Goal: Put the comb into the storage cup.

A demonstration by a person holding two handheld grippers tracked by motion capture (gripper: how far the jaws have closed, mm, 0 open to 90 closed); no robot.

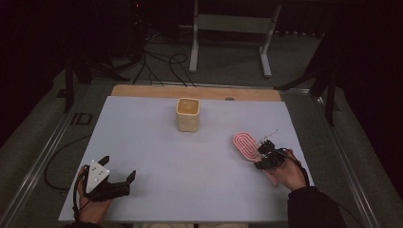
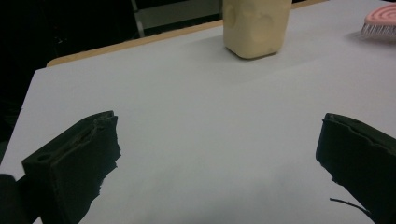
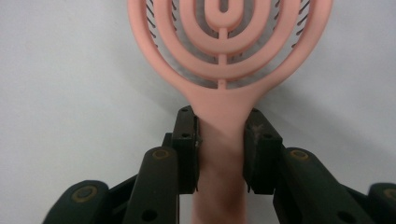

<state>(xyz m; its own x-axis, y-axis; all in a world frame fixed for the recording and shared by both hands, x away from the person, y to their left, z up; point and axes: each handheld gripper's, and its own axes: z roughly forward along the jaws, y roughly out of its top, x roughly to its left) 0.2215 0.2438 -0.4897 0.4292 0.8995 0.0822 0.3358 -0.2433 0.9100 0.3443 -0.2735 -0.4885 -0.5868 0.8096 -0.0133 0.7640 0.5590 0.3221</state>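
Right hand-held gripper (image 3: pixel 220 140) clamps brush (image 3: pixel 224 51) at its handle neck: light, stiff plastic, likely slippery. Left hand-held gripper (image 2: pixel 219 158) open, empty.

Pink hairbrush (image 3: pixel 224 56) handle between the clamped right gripper (image 3: pixel 221 149) pads

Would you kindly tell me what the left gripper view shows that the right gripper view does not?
The left gripper view alone shows the cream cup, the table's wooden edge and the left tongs, standing wide open over bare surface. The right gripper view alone shows the right tongs clamped on the pink hairbrush's handle. Both share the hairbrush, whose bristled head peeks in at the left gripper view's corner, and the pale tabletop.
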